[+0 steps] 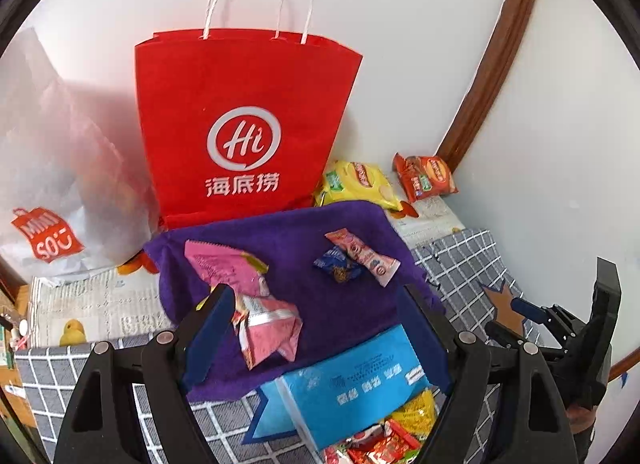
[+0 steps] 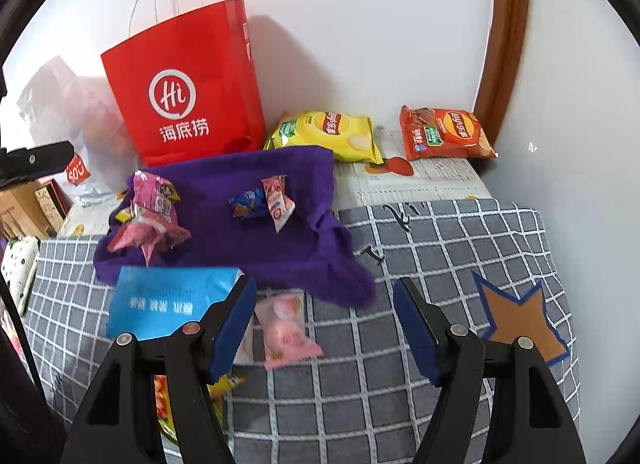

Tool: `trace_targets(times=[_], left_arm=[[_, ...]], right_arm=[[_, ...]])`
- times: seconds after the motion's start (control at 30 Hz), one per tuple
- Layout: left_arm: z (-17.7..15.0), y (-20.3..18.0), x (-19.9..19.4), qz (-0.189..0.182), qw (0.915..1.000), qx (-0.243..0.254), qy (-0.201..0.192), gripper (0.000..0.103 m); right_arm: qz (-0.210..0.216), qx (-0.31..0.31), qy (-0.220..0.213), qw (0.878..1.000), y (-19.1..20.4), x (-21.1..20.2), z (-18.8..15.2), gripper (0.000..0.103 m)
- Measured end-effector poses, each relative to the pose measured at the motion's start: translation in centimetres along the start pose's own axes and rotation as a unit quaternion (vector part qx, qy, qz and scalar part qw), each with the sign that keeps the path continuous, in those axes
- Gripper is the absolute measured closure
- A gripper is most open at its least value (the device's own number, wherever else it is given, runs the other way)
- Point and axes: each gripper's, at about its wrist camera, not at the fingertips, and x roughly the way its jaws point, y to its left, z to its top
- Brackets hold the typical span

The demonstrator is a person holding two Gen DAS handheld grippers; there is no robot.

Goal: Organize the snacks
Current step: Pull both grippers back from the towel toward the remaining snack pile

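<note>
A bed (image 2: 440,248) covered in a grey sheet with white checks carries everything. A purple cloth (image 2: 280,248) lies spread across its middle, and a blue box (image 2: 168,304) rests at the cloth's near edge. Just beside the box, a pink sweet packet (image 2: 286,332) lies on the checks. A brown star patch (image 2: 520,324) with blue edging sits flat to the right. Toward the wall, a printed mat (image 2: 432,180) carries a yellow crisp bag (image 2: 332,134) and an orange crisp bag (image 2: 444,134), set apart. A red paper bag (image 2: 180,84) stands upright against the wall.
</note>
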Motion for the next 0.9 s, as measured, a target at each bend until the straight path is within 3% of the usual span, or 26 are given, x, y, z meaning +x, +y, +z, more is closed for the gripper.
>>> trace_targets(times=[0.13, 0.43, 0.77, 0.9], left_arm=[[-1.1, 0.3, -0.1, 0.014, 0.9998, -0.004, 0.014, 0.021], [-4.0, 1.4, 0.3, 0.034, 0.9984, -0.025, 0.038, 0.021], [-6.6, 1.7, 1.1, 0.052, 0.9959, -0.037, 0.064, 0.021], [-7.4, 1.9, 1.0, 0.057, 0.9951, -0.044, 0.069, 0.021]], right_arm=[[-0.003, -0.005, 0.012, 1.0, -0.2, 1.0, -1.7, 0.034], [0.009, -0.029, 0.047, 0.998, 0.5, 6.0, -3.2, 0.054], [0.061, -0.07, 0.068, 0.993, 2.2, 9.1, -3.4, 0.054], [0.087, -0.057, 0.077, 0.992, 1.8, 10.0, -3.7, 0.053]])
